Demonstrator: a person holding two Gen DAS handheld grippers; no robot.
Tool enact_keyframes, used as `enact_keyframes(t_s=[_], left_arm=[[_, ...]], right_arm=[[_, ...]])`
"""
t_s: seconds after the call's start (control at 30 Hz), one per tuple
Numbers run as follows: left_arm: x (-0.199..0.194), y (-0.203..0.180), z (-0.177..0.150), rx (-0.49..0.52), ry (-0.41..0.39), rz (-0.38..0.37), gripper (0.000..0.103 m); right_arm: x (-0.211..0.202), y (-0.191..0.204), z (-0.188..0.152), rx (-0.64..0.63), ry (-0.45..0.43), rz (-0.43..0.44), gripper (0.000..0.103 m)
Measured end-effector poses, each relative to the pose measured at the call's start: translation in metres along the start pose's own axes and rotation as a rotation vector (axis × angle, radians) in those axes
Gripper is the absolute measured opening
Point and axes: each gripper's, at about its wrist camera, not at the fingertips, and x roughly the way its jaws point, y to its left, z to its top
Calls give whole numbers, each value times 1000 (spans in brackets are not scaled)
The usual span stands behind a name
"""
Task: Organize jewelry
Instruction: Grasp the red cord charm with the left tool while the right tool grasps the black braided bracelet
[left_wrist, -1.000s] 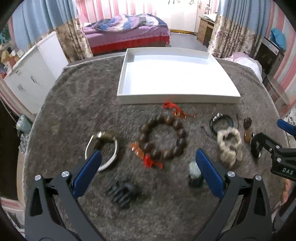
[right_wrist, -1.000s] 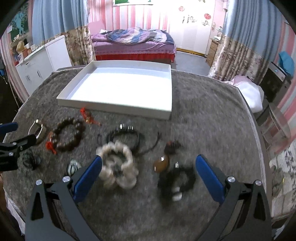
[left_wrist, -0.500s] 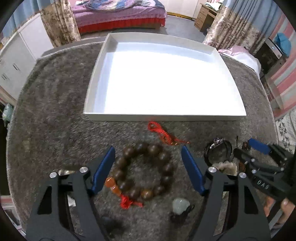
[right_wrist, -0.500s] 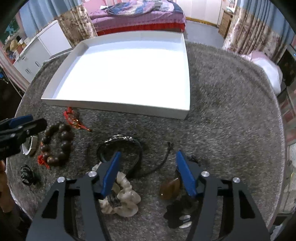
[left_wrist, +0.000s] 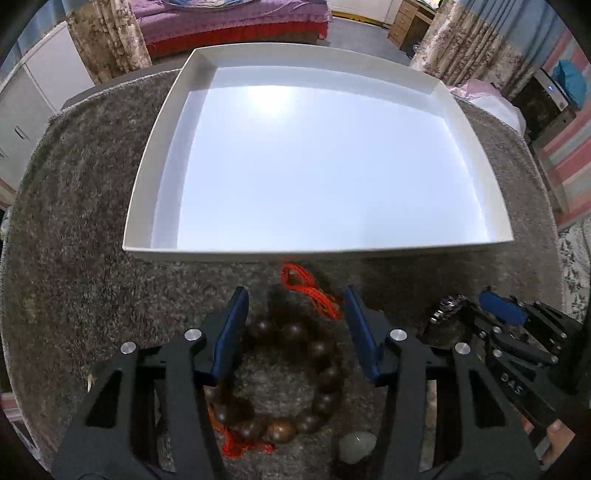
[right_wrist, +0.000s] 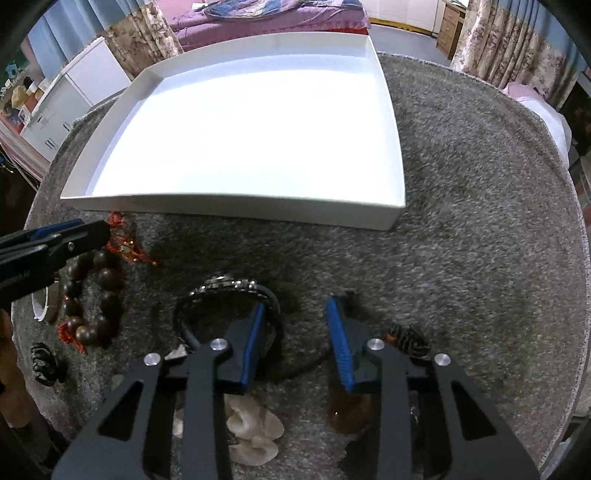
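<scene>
1. Bedroom behind: purple-covered bed (left_wrist: 236, 14), flowered curtains, white cabinet (right_wrist: 79, 94) off to one side.
2. Grey shaggy rug (right_wrist: 461, 229) spread over the desk, likely to keep beads from rolling.
3. White tray (left_wrist: 147, 206), shallow and bare inside, set at the far side, apparently as the destination; no jewelry in it yet.
4. Left claw (left_wrist: 295, 332), spread wide, straddling the far arc of the wooden bead bracelet (left_wrist: 325, 373); seemingly lined up for a pinch, not yet gripping.
5. Right claw (right_wrist: 295, 343), also spread, with its left finger over the black cord bracelet (right_wrist: 229, 295); holding nothing.
6. Wooden bead bracelet: large dark-brown glossy beads in a ring, flat on the rug just short of the tray, red knotted tassel cord (left_wrist: 310, 291) trailing toward the tray wall.
7. Black cord bracelet: dark loop with a silvery beaded section, near the tray's front.
8. Smaller pieces nearby: pale shell bracelet (right_wrist: 251, 432), amber stone (right_wrist: 347, 413), pale green pendant (left_wrist: 356, 445), black claw clip (right_wrist: 44, 363).
</scene>
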Motion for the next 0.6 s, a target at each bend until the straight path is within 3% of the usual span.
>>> enact_keyframes(t_s=[0.07, 0.23, 0.47, 0.5, 0.6], left_arm=[[5, -1, 3, -5, 2, -4, 48], [23, -6, 4, 7, 36, -9, 25], [31, -3, 5, -3, 36, -20, 15], [30, -1, 6, -6, 35, -18, 6], [28, 9, 1, -21, 33, -11, 4]], right_arm=[[0, 1, 0, -1, -5, -1, 33], [1, 4, -1, -23, -20, -26, 30], [0, 4, -4, -22, -38, -27, 17], [0, 4, -5, -20, -40, -25, 15], [-1, 2, -4, -15, -48, -24, 7]])
